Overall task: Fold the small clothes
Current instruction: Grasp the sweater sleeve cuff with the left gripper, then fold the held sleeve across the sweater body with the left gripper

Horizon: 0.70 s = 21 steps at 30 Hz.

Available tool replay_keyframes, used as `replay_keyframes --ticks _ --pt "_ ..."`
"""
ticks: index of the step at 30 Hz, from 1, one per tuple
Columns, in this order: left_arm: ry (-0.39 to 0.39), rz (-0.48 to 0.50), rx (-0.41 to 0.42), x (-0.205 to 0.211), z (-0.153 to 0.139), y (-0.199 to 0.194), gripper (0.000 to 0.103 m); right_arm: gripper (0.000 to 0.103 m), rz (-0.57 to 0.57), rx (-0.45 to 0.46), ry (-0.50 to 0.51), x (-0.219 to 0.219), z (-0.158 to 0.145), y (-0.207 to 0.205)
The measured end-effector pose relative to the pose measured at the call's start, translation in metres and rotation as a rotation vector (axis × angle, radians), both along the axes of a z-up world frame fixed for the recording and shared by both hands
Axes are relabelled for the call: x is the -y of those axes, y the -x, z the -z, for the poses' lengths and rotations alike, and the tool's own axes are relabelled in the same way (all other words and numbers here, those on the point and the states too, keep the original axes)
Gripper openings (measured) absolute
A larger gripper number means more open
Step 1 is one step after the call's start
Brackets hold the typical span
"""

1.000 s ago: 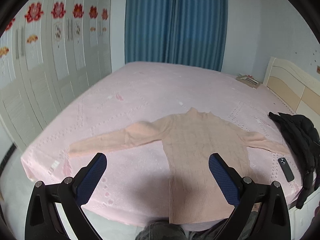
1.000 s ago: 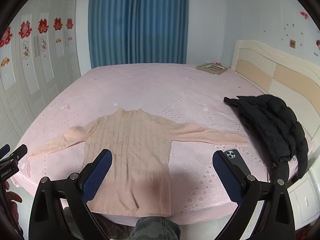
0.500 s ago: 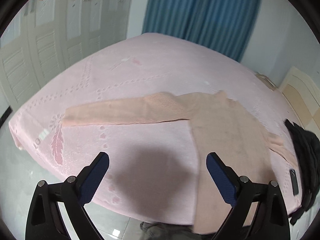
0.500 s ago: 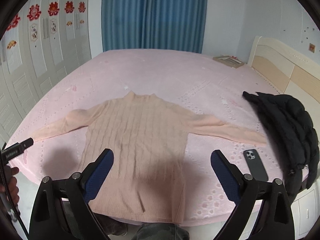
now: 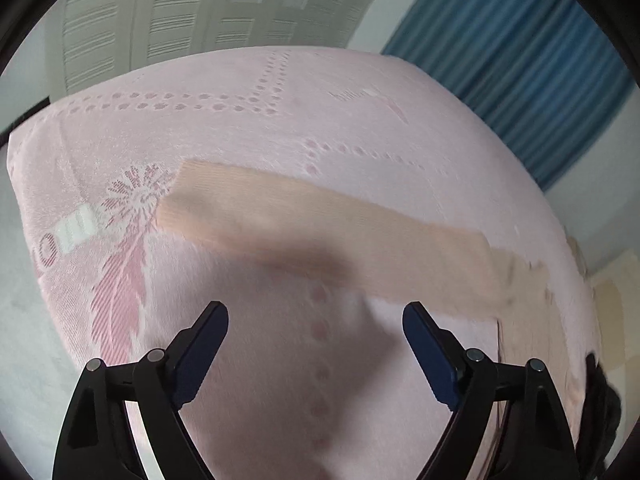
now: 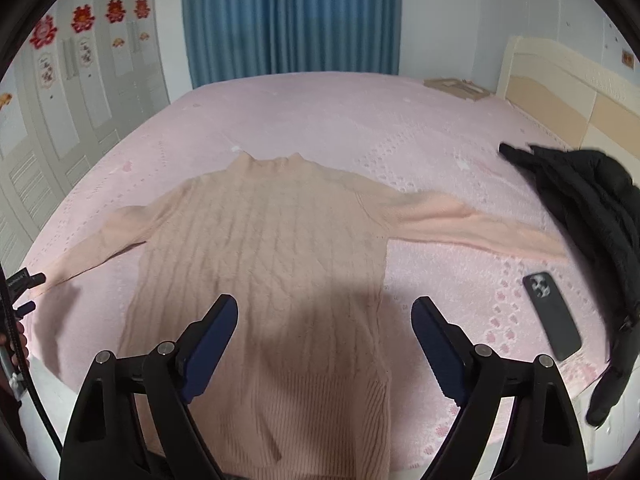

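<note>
A peach cable-knit sweater lies flat, face up, on the pink bed, both sleeves spread out sideways. My right gripper is open and empty, hovering above the sweater's lower body. My left gripper is open and empty, low over the bed just short of the sweater's left sleeve, whose cuff lies to the left. The left gripper also shows at the far left of the right wrist view, by the sleeve's cuff.
A black phone lies on the bed under the right sleeve's end. A black jacket is heaped at the right edge. Books lie near the headboard. White wardrobe doors stand left; blue curtains hang behind.
My left gripper has swung left and dropped close to the left sleeve. My right gripper has moved in and lower over the sweater's body. Both stay open.
</note>
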<state>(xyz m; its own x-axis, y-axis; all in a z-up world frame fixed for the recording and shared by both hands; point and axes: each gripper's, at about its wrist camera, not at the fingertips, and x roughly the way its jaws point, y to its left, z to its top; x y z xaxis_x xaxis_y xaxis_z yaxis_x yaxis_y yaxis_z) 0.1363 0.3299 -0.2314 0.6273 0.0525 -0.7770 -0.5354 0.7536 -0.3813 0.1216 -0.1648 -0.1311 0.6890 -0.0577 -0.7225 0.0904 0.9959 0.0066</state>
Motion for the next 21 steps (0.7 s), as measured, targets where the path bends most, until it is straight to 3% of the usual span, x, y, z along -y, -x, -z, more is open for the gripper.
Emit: replay_keyframes --ticks 5,8,11,12,13,17,21 --pt "0.014 -0.119 0.006 -0.033 0.023 -0.012 0.069 0.086 0.04 -0.042 -0.057 0.01 0.029 -0.01" --pt "-0.034 -0.153 0.011 -0.039 0.023 -0.021 0.062 0.086 0.047 -0.062 -0.044 0.01 0.039 -0.015" --pt "-0.144 -0.146 -0.052 -0.04 0.024 -0.036 0.038 0.085 0.052 -0.059 -0.016 0.011 0.039 -0.017" --pt "-0.176 -0.131 -0.066 -0.042 0.027 -0.045 0.022 0.085 0.052 -0.053 -0.017 0.011 0.038 -0.018" --pt "-0.198 -0.114 -0.074 -0.039 0.026 -0.048 0.013 0.085 0.051 -0.047 -0.022 0.013 0.038 -0.018" --pt "-0.247 -0.089 -0.031 -0.028 0.002 -0.058 0.011 0.085 0.049 -0.026 -0.016 0.021 0.034 -0.018" --pt "-0.313 -0.018 0.054 0.006 -0.051 -0.069 0.01 0.085 0.058 -0.014 -0.026 0.034 0.032 -0.014"
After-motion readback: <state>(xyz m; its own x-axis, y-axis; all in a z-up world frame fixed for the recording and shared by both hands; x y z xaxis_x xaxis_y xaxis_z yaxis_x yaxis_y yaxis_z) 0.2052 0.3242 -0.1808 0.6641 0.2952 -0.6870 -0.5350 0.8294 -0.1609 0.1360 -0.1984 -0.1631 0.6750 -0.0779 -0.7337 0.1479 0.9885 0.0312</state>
